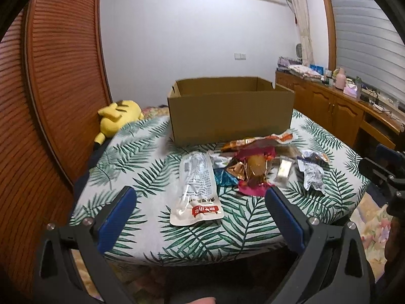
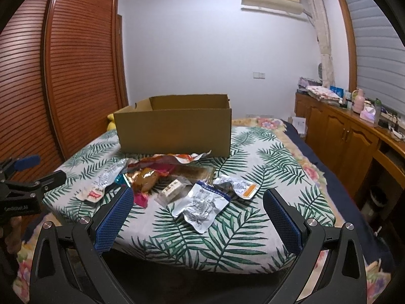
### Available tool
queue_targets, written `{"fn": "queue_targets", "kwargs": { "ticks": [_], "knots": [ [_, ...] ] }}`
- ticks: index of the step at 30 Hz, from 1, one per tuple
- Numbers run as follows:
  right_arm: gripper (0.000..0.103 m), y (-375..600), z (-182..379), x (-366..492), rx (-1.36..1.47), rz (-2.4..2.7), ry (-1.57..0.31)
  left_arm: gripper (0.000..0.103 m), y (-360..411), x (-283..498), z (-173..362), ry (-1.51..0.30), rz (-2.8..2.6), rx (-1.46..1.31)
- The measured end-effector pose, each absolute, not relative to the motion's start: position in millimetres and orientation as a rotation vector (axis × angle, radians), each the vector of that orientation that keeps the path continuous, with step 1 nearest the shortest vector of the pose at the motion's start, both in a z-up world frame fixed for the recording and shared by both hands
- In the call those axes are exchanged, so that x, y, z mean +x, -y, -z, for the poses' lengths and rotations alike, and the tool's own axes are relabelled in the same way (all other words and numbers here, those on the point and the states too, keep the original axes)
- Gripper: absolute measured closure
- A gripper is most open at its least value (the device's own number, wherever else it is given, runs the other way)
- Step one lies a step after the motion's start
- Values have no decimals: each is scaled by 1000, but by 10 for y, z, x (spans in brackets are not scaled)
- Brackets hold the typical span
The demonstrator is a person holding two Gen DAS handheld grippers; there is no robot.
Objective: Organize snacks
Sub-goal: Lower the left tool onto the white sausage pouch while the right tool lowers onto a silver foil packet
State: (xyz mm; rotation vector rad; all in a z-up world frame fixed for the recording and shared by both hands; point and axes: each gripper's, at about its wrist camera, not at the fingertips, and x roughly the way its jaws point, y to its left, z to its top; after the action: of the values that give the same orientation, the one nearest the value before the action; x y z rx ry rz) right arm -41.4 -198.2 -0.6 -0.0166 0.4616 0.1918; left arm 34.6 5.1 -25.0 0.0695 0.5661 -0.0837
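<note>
An open cardboard box stands at the back of a leaf-print table. Several snack packets lie in front of it. A long clear packet with a red label is nearest my left gripper, which hangs open just above the table's near edge, empty. A pink and gold wrapper pile sits in the middle. A silver packet lies just ahead of my right gripper, also open and empty. The left gripper shows at the right wrist view's left edge.
A louvred wooden wardrobe runs along the left. A yellow plush toy lies behind the table's left corner. Wooden cabinets with clutter on top line the right wall. A flowered bed cover surrounds the table.
</note>
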Motion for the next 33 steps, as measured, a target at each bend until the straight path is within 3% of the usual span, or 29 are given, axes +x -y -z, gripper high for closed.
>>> {"fn": "queue_targets", "kwargs": {
  "ticks": [18, 33],
  "knots": [
    [3, 2148, 211, 130, -100, -279, -603, 4, -225, 1080, 649, -761, 197, 60],
    [30, 2436, 534, 1001, -123, -374, -811, 5, -248, 1649, 840, -902, 235, 70]
  ]
}}
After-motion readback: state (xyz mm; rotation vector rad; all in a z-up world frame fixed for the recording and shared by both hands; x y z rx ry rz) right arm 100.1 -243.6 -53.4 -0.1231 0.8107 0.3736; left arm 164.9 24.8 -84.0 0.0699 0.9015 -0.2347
